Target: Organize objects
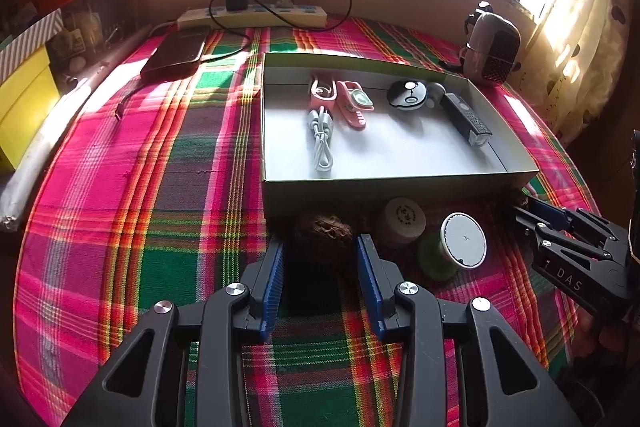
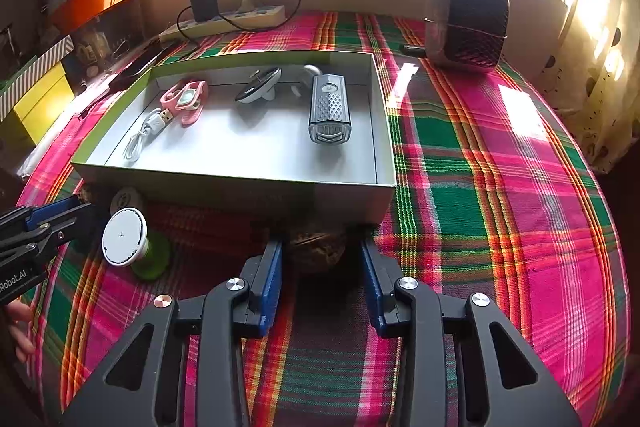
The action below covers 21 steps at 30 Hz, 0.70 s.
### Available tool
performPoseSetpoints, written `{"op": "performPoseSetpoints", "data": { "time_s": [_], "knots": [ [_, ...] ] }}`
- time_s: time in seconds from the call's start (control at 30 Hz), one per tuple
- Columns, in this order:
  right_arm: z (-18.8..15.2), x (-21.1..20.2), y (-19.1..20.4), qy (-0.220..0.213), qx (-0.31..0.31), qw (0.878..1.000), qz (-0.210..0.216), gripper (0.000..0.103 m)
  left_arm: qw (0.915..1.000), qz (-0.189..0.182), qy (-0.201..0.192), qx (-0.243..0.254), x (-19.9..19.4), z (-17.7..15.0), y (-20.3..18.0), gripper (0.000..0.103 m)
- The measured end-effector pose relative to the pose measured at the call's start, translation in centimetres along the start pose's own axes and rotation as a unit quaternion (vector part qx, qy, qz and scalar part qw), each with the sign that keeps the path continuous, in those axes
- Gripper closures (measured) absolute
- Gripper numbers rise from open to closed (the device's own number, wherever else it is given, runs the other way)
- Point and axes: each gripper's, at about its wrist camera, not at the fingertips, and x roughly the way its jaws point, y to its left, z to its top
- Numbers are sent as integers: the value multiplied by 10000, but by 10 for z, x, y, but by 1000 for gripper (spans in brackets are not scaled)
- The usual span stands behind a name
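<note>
Two brown walnuts lie on the plaid cloth against the front wall of an open cardboard box (image 1: 400,180) (image 2: 240,183). My left gripper (image 1: 322,247) is shut on one walnut (image 1: 324,233), its blue pads against both sides. My right gripper (image 2: 320,247) straddles the other walnut (image 2: 318,245); a thin dark gap shows beside its right pad, so it is open. Each gripper shows at the edge of the other's view. Between the two grippers a white-lidded green jar (image 1: 464,241) (image 2: 124,237) lies tipped over beside a small white-capped pot (image 1: 404,217).
The box holds a grey USB cable (image 1: 322,139), a pink clip (image 1: 354,103), a round black-and-white gadget (image 1: 408,95) and a bike light (image 2: 329,109). Behind the box are a power strip (image 1: 256,15), a dark device (image 1: 178,53) and a speaker-like unit (image 2: 466,19). Yellow boxes (image 1: 24,107) stand at the left.
</note>
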Motion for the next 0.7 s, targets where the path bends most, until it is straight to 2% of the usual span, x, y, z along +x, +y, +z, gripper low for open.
{"op": "performPoseSetpoints", "data": {
  "time_s": [0.7],
  "knots": [
    [0,0,0,-6,32,10000,20,66,9999,118,-31,13,6,4,2,69]
  ]
}}
